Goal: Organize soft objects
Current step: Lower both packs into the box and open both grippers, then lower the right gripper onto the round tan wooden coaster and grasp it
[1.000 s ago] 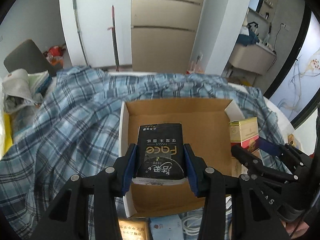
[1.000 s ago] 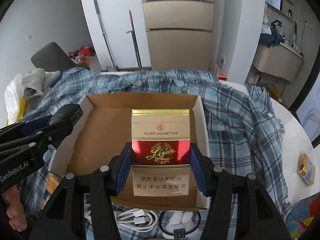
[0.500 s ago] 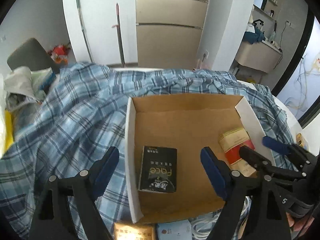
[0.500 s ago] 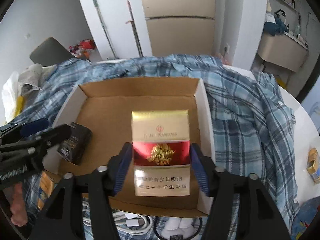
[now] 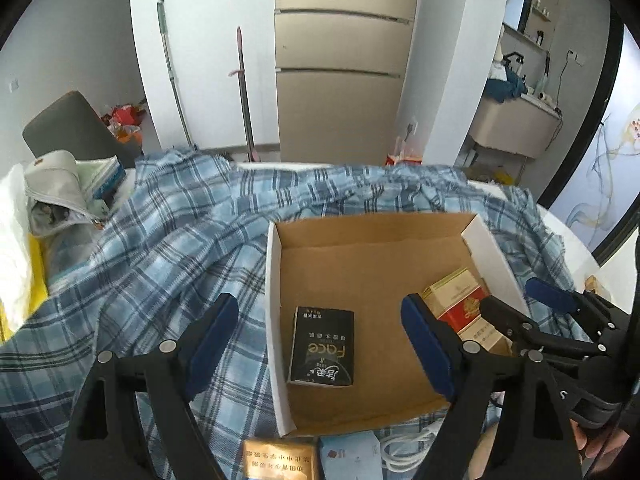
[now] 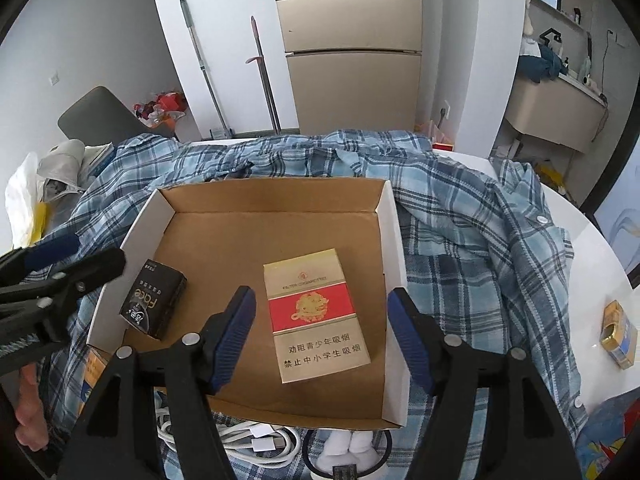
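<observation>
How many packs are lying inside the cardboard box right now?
2. The black tissue pack lies by the left wall of the cardboard box; the red-and-gold cigarette pack lies flat toward its right side. The box floor is in full view, so nothing seems hidden.

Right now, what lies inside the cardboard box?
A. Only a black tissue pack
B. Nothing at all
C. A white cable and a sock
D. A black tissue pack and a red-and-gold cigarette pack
D: the tissue pack and the cigarette pack both lie flat on the floor of the box, apart from each other.
</observation>
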Action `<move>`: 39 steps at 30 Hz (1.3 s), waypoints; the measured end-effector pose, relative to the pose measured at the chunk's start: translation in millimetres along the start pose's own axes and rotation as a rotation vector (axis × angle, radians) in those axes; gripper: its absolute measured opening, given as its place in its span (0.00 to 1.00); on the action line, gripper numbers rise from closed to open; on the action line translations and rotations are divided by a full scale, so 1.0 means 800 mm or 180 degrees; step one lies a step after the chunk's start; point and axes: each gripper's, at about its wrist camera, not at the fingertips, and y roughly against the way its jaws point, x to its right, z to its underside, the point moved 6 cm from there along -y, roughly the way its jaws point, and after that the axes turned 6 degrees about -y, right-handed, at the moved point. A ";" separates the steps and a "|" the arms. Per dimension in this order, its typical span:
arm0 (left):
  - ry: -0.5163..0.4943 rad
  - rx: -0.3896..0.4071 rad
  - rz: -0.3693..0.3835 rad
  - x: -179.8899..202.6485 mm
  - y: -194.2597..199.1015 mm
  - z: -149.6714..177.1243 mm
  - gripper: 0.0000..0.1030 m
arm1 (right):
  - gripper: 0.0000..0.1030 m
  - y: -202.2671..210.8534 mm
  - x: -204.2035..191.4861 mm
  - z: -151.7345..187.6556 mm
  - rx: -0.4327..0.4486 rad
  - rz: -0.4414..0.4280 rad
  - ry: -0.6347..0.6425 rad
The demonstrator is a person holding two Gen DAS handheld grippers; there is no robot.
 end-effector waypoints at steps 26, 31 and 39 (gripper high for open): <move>-0.0324 0.0651 0.0249 0.028 0.210 0.108 0.83 | 0.65 0.182 -0.014 0.083 0.0572 -0.0010 0.0204; -0.0340 0.0518 0.0230 0.023 0.191 0.138 0.83 | 0.65 0.171 -0.008 0.116 0.0495 -0.0019 0.0196; -0.0335 0.0289 0.0282 0.022 0.140 0.163 0.83 | 0.65 0.138 -0.002 0.140 0.0293 -0.0057 0.0158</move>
